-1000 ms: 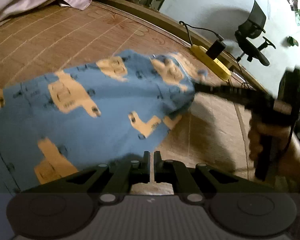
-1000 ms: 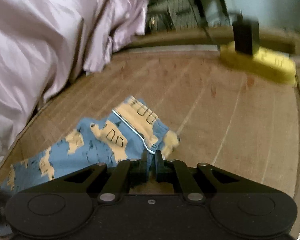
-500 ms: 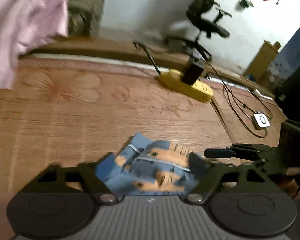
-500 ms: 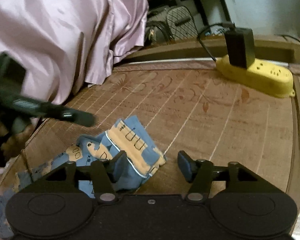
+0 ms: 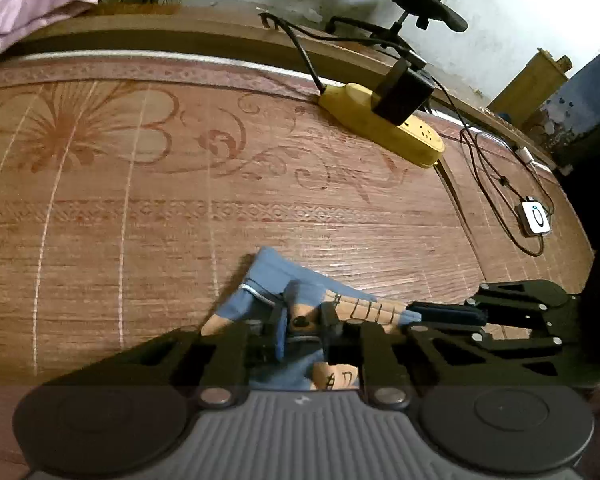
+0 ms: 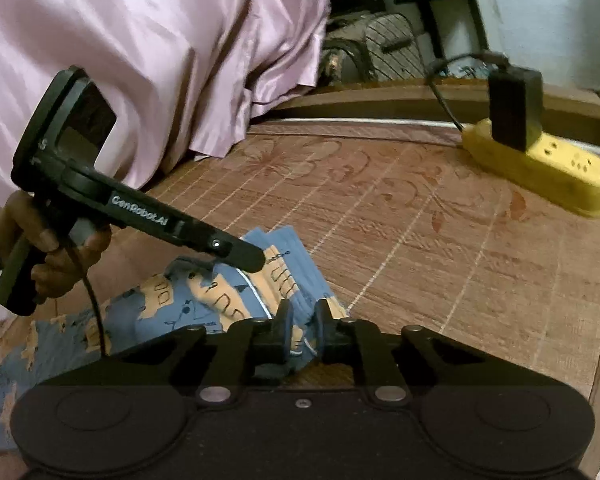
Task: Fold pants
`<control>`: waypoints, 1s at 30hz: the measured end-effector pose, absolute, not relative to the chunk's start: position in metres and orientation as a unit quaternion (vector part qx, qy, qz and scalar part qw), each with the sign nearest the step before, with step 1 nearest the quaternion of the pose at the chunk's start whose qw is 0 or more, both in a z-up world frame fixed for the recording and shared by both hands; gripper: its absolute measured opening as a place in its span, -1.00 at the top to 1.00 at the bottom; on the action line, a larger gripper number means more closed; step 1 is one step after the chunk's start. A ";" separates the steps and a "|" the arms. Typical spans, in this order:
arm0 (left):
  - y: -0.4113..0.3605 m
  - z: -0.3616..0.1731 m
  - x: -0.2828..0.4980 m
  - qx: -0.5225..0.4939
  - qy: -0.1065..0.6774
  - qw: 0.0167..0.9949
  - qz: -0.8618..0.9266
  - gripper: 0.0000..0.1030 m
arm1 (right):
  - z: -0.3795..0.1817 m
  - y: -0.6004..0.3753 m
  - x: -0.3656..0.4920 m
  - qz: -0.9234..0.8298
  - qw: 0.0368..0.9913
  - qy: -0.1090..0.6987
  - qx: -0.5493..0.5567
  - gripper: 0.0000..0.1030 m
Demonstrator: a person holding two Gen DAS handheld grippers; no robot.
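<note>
The blue pants, printed with orange vehicles, lie on a woven mat with a red floral pattern, their bunched end toward the mat's middle and the rest trailing off to the lower left in the right wrist view. The left gripper has just been closing its jaws, and they now pinch a fold of the pants' end. The right gripper has likewise just been closing, and its jaws are clamped on the pants' near corner, just beside the left gripper's tip. A hand holds the left gripper's handle. A yellow power strip with a black adapter plugged in sits at the mat's far edge, well apart from the pants. Pink satin bedding is heaped to the left.
</note>
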State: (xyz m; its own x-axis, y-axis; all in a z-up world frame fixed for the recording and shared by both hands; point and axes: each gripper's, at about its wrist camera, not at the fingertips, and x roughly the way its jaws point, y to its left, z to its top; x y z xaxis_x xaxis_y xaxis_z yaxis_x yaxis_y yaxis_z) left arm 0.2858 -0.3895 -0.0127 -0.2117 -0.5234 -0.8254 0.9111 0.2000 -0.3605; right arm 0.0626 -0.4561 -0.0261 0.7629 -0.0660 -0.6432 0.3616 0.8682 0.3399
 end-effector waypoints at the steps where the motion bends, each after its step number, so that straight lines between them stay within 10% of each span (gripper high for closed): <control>1: -0.388 -0.010 0.283 0.196 0.491 0.602 -0.599 0.73 | -0.025 -0.454 0.063 -0.115 0.912 0.325 0.222 0.82; 9: -0.364 0.030 0.227 0.236 0.325 0.693 -0.598 0.76 | -0.013 -0.448 0.056 -0.120 0.918 0.315 0.207 0.87; 10: -0.364 0.029 0.217 0.252 0.295 0.700 -0.599 0.69 | -0.015 -0.450 0.055 -0.125 0.914 0.322 0.213 0.87; 12: -0.368 0.024 0.204 0.285 0.261 0.704 -0.595 -0.27 | -0.021 -0.456 0.054 -0.135 0.907 0.330 0.225 0.87; 13: -0.369 0.020 0.201 0.300 0.245 0.714 -0.584 -0.42 | -0.023 -0.459 0.055 -0.142 0.903 0.335 0.228 0.85; 23: -0.356 0.004 0.264 0.219 0.364 0.752 -0.504 -0.64 | -0.028 -0.465 0.054 -0.148 0.898 0.335 0.242 0.15; 30: -0.305 0.007 0.259 0.185 0.374 0.764 -0.491 -0.70 | -0.028 -0.464 0.054 -0.144 0.901 0.334 0.235 0.87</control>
